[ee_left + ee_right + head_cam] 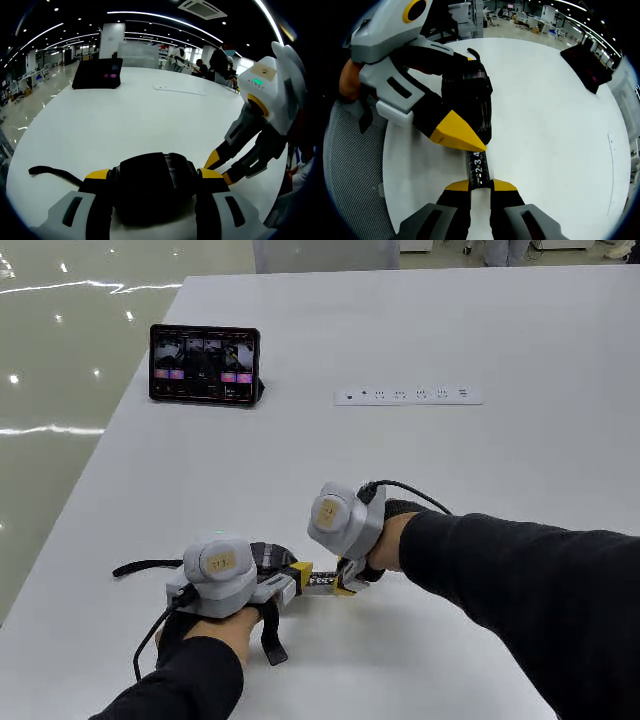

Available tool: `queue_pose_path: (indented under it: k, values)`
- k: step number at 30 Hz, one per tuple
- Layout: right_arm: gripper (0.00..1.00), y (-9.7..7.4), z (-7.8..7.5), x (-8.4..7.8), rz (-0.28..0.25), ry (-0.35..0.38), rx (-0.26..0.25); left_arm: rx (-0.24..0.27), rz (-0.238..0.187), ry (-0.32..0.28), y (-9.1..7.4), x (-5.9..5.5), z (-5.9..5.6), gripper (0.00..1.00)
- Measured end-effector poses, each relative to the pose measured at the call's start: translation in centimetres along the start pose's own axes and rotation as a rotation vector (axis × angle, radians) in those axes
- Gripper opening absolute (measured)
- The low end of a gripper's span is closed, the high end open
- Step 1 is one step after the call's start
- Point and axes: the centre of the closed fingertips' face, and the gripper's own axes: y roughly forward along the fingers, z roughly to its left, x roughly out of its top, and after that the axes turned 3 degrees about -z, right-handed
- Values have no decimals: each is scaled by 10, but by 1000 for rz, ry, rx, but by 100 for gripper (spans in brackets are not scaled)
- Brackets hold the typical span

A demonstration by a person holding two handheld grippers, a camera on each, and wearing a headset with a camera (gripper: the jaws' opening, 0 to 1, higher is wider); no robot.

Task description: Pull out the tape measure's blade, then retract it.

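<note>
The tape measure (272,558) is located at the near left part of the white desk (400,330), close to the person. Its black case is clamped between the two yellow-tipped fingers of the left claw (155,175), one finger on each side of the case. Whether the case rests on the desk surface cannot be determined.

A short length of blade (477,167) is exposed between the case and the right claw (480,185). The blade is dark with white markings; the numerals 2, 3 and 4 are legible in the right gripper view. The right claw is pressed together on the blade, pinching it just beyond the numeral 2. The two claws are positioned near each other, with the tip of one left finger just beside the blade exit of the case.

A black strap (50,172) extends from the case and lies flat on the desk to the left.

At the far left of the desk, a tablet (204,363) is propped upright with its screen lit. A white power strip (408,396) lies flat to the right of it, well apart from the tape measure.
</note>
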Motion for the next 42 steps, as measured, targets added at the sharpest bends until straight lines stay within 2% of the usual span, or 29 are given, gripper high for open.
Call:
queue_pose_path:
  k: [18,27,42]
  values:
    - [10,5,2,12,-56,3,23,-21,2,-18,0,-1,0,63]
    - [10,9,4,20,-77,37,36,-25,2,-21,0,0,1,63]
    - [11,14,6,31,-110,8,28,-32,1,-16,-1,0,0,64]
